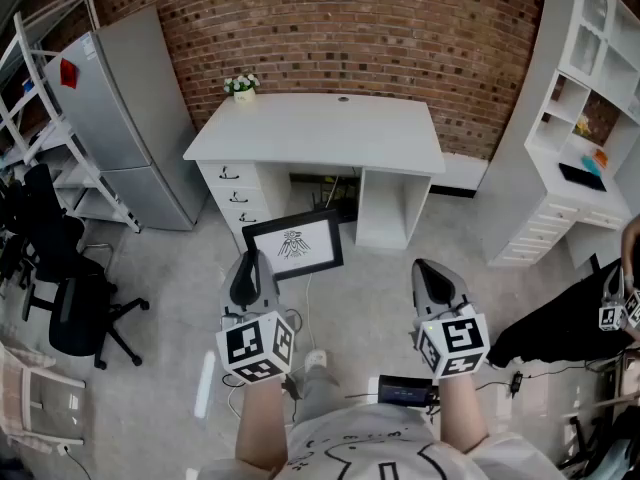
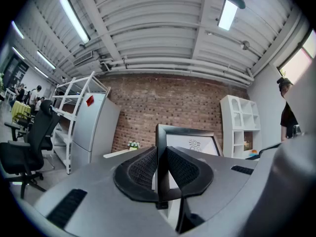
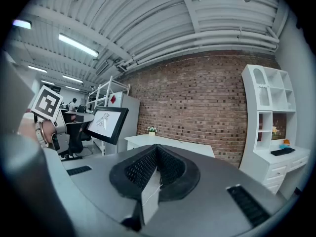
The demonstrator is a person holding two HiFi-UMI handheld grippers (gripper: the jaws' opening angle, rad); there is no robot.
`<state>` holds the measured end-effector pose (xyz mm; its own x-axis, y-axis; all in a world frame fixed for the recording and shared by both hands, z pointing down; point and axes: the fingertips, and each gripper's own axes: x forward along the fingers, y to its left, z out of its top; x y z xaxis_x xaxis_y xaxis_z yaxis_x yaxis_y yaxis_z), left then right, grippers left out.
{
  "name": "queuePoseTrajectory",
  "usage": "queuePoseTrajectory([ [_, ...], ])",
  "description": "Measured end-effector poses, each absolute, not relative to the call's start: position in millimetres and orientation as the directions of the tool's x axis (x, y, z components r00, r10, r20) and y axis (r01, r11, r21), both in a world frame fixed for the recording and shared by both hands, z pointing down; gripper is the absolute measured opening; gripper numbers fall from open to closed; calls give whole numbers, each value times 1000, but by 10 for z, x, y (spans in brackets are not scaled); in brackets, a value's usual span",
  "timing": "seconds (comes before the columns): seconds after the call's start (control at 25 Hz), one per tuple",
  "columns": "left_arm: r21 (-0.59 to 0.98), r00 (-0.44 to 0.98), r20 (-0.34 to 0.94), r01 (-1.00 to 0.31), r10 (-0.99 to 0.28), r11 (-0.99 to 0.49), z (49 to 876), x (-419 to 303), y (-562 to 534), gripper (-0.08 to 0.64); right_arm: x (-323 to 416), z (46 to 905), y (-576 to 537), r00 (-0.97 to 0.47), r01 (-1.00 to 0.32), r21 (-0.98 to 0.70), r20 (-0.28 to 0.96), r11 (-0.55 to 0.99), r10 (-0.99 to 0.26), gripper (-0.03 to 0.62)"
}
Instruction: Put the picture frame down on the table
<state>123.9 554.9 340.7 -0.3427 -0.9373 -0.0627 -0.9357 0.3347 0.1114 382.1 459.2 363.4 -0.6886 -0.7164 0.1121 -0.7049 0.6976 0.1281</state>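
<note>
A black-framed picture [image 1: 295, 245] with a small drawing on white hangs in the air in front of the white desk [image 1: 330, 133]. My left gripper [image 1: 252, 260] is shut on the frame's left edge. In the left gripper view the frame's edge [image 2: 161, 147] stands upright between the ribbed pads [image 2: 143, 169], and the picture [image 2: 192, 143] shows beyond them. My right gripper [image 1: 432, 273] is apart to the right, level, its jaws together with nothing in them [image 3: 155, 158]. In the right gripper view the picture frame [image 3: 106, 124] shows at the left, the desk [image 3: 170, 144] ahead.
A small flower pot [image 1: 242, 86] stands on the desk's far left corner. A grey fridge [image 1: 130, 118] is left of the desk, a white shelf unit [image 1: 585, 118] right of it. Black office chairs [image 1: 70, 298] are at the left. Cables lie on the floor under the desk.
</note>
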Motion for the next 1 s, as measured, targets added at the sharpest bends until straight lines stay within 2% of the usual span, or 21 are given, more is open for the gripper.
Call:
queuePoseTrajectory([
  [0.28, 106, -341, -53, -937, -939, 334, 3445, 909, 5214, 72, 3474, 3681, 4266, -695, -696, 128, 126, 706, -708, 17],
  [1.0, 113, -290, -75, -953, -954, 281, 3249, -561, 3640, 72, 1959, 3461, 2837, -686, -712, 113, 102, 694, -720, 17],
])
